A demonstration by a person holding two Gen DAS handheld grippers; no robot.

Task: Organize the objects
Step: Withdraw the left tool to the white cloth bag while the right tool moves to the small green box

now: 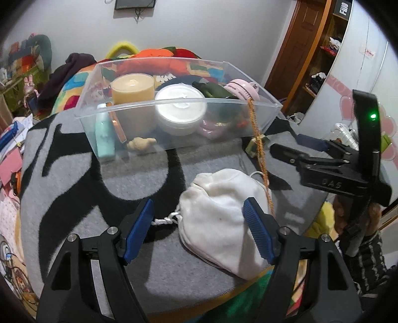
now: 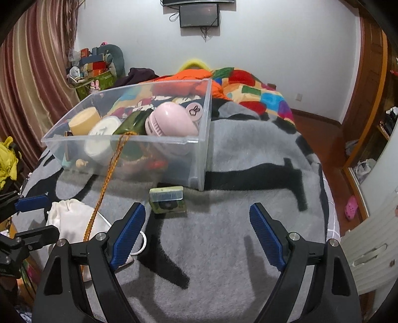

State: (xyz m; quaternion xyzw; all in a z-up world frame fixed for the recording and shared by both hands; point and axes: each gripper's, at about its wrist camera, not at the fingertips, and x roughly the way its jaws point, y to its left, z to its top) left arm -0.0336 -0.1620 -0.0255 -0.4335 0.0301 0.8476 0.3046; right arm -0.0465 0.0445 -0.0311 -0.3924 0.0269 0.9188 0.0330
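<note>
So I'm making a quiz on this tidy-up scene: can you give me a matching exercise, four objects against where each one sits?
Things:
1. white drawstring pouch
2. pink fan
3. small green box
4. orange braided cord

Places:
A. inside the clear bin
B. draped over the bin's front rim
C. on the blanket, just outside the bin's front wall
D. on the blanket, before the left gripper

Pairs: 1-D, 2-A, 3-C, 4-B

a home bedroom: a bed (image 2: 248, 154) under a grey and black blanket (image 2: 223, 248) with a bright patchwork quilt (image 2: 258, 92) behind it. striped curtains (image 2: 37, 74) hang at one side, a small screen (image 2: 199, 15) sits on the white wall, and a wooden door (image 1: 296, 47) stands by cluttered shelves (image 1: 323, 62).
</note>
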